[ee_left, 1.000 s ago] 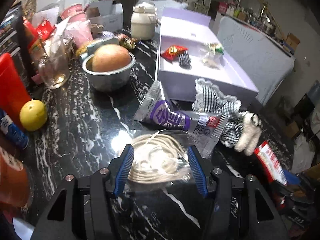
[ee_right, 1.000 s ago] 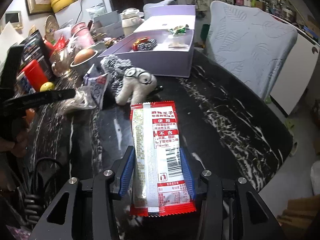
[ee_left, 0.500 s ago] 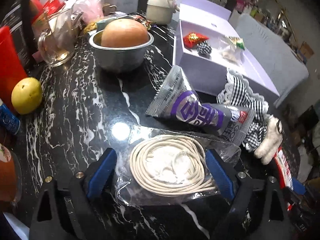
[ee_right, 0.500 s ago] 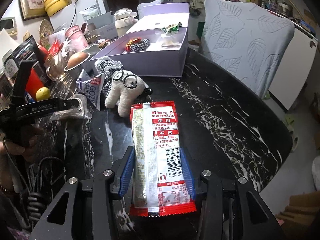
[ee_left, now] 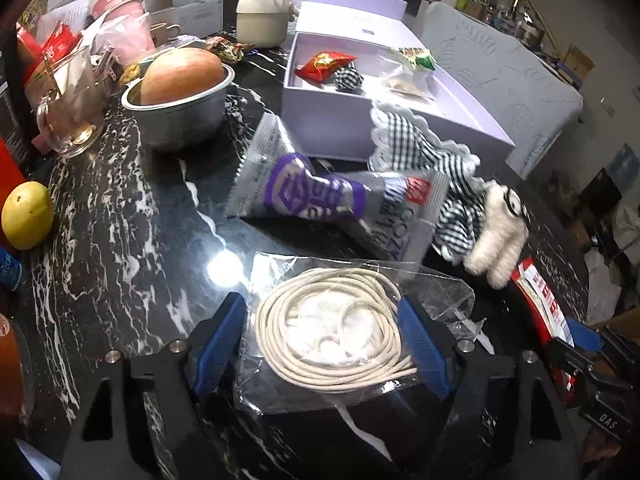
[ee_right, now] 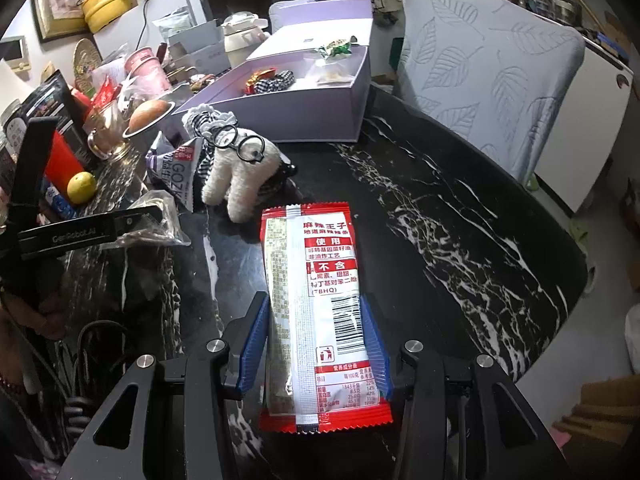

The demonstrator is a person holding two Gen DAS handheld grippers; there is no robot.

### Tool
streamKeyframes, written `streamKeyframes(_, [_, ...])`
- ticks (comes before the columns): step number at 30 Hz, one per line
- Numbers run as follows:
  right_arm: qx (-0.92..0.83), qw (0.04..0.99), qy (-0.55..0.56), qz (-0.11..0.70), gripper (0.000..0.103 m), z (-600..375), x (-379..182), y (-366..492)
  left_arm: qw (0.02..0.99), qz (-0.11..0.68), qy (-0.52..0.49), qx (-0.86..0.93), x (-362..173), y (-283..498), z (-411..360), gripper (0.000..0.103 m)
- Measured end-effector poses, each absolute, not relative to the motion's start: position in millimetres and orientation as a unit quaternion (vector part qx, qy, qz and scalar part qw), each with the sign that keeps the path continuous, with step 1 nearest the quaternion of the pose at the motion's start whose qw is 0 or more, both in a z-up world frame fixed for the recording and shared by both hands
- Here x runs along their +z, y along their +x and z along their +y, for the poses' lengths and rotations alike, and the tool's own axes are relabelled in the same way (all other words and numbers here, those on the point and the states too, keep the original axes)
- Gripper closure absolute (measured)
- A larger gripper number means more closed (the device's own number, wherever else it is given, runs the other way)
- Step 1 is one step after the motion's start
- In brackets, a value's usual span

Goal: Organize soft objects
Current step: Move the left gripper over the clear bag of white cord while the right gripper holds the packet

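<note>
My left gripper (ee_left: pixel 324 336) is shut on a clear bag of coiled white cord (ee_left: pixel 332 332), held just above the black marble table. Beyond it lie a grey and purple snack packet (ee_left: pixel 320 196), a checked cloth (ee_left: pixel 424 148) and a white plush toy with glasses (ee_left: pixel 500 236). My right gripper (ee_right: pixel 314 340) is shut on a red and white snack packet (ee_right: pixel 316 304). The open lilac box (ee_right: pixel 320 108) holds small sweets and a checked item. The plush toy (ee_right: pixel 240 172) stands left of the red packet.
A metal bowl with a round brown fruit (ee_left: pixel 180 96), a glass mug (ee_left: pixel 68 108), a yellow lemon (ee_left: pixel 26 216) and a cream jar (ee_left: pixel 262 8) crowd the table's left and back. A leaf-patterned chair (ee_right: pixel 488 72) stands behind the table's right edge.
My left gripper has lifted the cord bag slightly and swung a little right, towards the lilac box. My right gripper keeps hold of the red packet and has barely moved.
</note>
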State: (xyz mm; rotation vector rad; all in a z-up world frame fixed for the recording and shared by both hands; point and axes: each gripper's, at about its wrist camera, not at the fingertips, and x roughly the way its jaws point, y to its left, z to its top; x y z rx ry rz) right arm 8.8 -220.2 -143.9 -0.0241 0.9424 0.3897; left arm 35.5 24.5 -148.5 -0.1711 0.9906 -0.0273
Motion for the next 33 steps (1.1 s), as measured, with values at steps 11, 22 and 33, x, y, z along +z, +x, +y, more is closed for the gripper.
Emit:
streamKeyframes(11, [0.182, 0.876, -0.004, 0.447, 0.058, -229, -143, 3, 0.875, 0.477, -0.065, -0.055, -140, 6, 3, 0.049])
streamKeyframes(22, [0.181, 0.876, -0.001, 0.446, 0.058, -232, -143, -1, 0.866, 0.493, -0.05, -0.064, -143, -10, -9, 0.031])
streamKeyframes(33, [0.181, 0.876, 0.006, 0.447, 0.058, -236, -143, -3, 0.859, 0.501, -0.094, -0.056, -141, -13, -4, 0.024])
